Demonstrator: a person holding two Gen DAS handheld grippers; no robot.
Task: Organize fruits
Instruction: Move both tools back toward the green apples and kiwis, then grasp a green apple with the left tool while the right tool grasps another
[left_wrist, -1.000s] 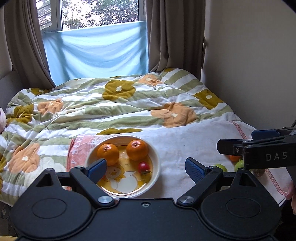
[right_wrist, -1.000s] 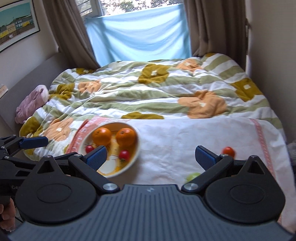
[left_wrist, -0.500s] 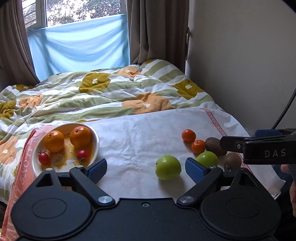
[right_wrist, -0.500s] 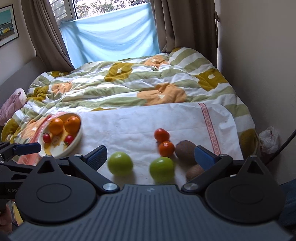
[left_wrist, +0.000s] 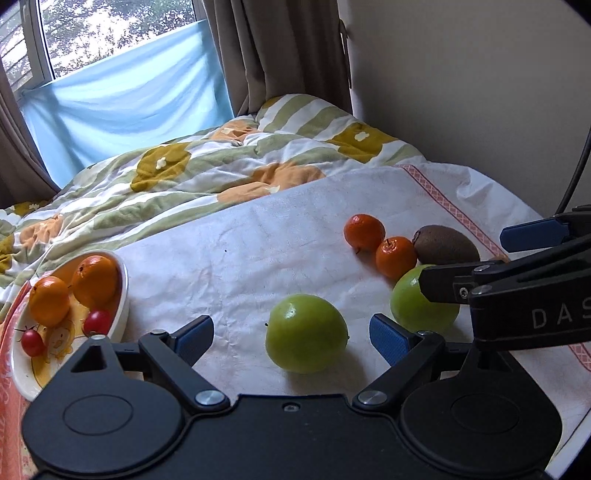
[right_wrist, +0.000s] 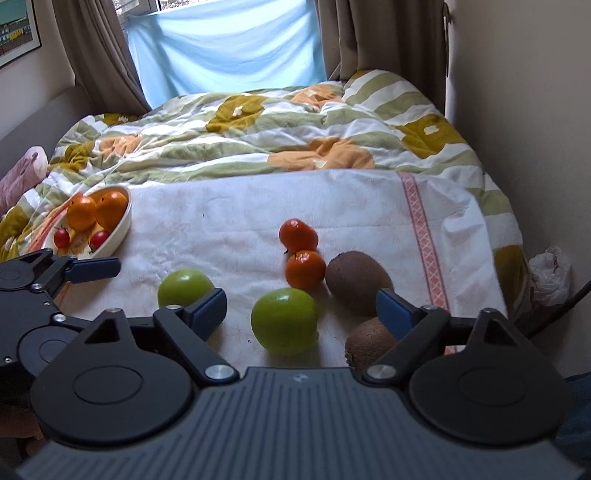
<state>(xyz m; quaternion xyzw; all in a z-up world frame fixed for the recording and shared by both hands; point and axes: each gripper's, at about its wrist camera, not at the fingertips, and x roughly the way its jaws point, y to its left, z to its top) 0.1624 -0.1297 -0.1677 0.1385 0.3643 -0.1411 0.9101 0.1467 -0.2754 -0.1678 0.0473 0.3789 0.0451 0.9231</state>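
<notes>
fruit: green apple (left_wrist: 306, 332) lower centre on white cloth (left_wrist: 258, 258), kiwi (right_wrist: 356, 282) long axis slanting upper-left to lower-right | left gripper (left_wrist: 291, 334) jaws wide, empty | right gripper (right_wrist: 301, 310) jaws wide, empty | right view only: second kiwi (right_wrist: 369, 341); bowl (right_wrist: 122, 230) left

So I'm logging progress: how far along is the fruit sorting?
Done: two oranges and two cherry tomatoes sit in the white bowl. In hand: nothing; left gripper and right gripper are open. Left: two green apples, two tangerines, two kiwis on the cloth.
</notes>
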